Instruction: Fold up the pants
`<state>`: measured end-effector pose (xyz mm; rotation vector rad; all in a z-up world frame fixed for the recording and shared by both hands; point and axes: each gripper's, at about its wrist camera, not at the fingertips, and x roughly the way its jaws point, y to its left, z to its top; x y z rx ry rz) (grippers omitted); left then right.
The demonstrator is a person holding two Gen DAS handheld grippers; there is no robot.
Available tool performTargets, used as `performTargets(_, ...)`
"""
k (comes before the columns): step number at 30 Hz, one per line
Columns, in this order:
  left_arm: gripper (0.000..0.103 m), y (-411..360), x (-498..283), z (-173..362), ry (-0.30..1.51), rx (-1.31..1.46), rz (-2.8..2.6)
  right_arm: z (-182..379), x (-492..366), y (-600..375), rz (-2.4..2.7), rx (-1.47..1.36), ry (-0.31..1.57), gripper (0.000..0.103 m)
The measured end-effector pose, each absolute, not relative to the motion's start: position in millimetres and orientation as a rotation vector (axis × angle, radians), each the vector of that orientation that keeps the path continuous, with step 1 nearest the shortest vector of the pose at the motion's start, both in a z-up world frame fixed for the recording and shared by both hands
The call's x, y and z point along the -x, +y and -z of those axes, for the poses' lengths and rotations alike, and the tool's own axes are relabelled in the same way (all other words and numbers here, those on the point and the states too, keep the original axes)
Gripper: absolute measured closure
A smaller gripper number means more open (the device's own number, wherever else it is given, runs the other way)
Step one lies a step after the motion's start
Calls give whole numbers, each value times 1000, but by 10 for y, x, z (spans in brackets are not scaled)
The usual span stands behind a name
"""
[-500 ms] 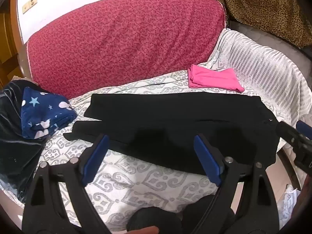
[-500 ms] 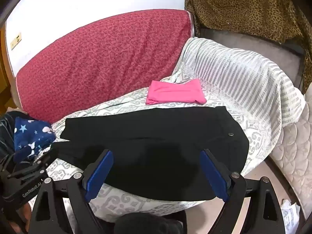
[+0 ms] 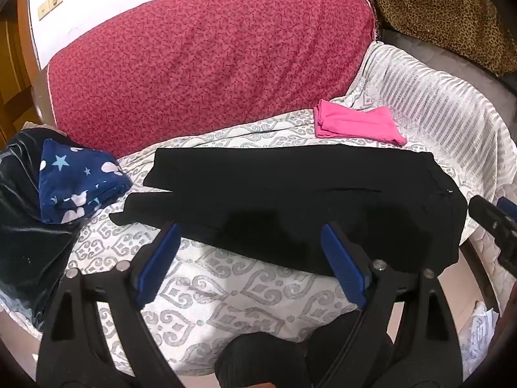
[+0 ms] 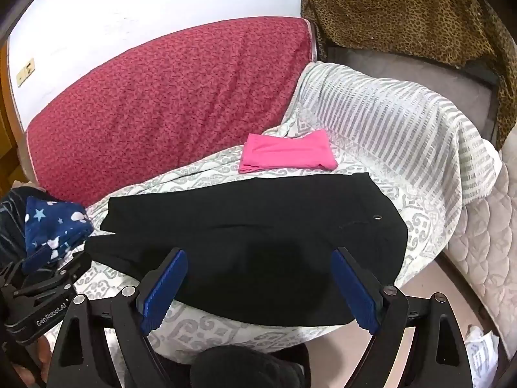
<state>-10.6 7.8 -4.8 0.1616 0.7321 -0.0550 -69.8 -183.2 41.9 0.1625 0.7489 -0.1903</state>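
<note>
Black pants [image 3: 290, 194] lie flat on the patterned sheet, waist at the right, legs pointing left; they also show in the right wrist view [image 4: 258, 242], with the waist button [image 4: 377, 217] visible. My left gripper [image 3: 250, 255] is open and empty, held above the pants' near edge around mid-leg. My right gripper [image 4: 260, 283] is open and empty, above the near edge by the seat. The right gripper shows at the right edge of the left wrist view [image 3: 494, 223]; the left gripper shows at the lower left of the right wrist view [image 4: 42, 291].
A folded pink garment [image 3: 355, 123] lies behind the pants. A blue star-print cloth [image 3: 74, 184] on a dark shiny pile [image 3: 22, 236] sits left. A red cushion [image 3: 210, 64] backs the bed; a striped blanket [image 4: 387, 123] covers the right. Floor [image 4: 420, 291] lies past the bed edge.
Both grippers have barely moved; the views shifted slightly. The pants lie as before.
</note>
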Motion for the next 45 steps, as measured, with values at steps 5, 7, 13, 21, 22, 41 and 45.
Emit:
performTargets(5, 14, 138, 118, 46, 745, -122, 64, -403, 692, -1862, 205, -173, 756, 11)
performTargets(7, 14, 127, 134, 38, 744, -128, 59, -394, 703, -1848, 207, -174, 754, 11)
performTargets(13, 9, 105, 182, 27, 738, -138, 40, -398, 716, -1792, 210, -158, 748, 11)
performTargets(21, 8, 88, 246, -18, 704, -171, 79, -403, 749, -1730, 202, -147, 738, 11)
performTargets(22, 8, 82, 249, -19, 702, -178, 77, -405, 748, -1725, 200, -147, 739, 11)
performTargets(41, 8, 112, 326, -63, 592, -202, 101, -414, 753, -1678, 199, -132, 741, 11)
performTargets(45, 8, 112, 297, -39, 617, -207, 118, -409, 756, -1680, 199, -132, 744, 11)
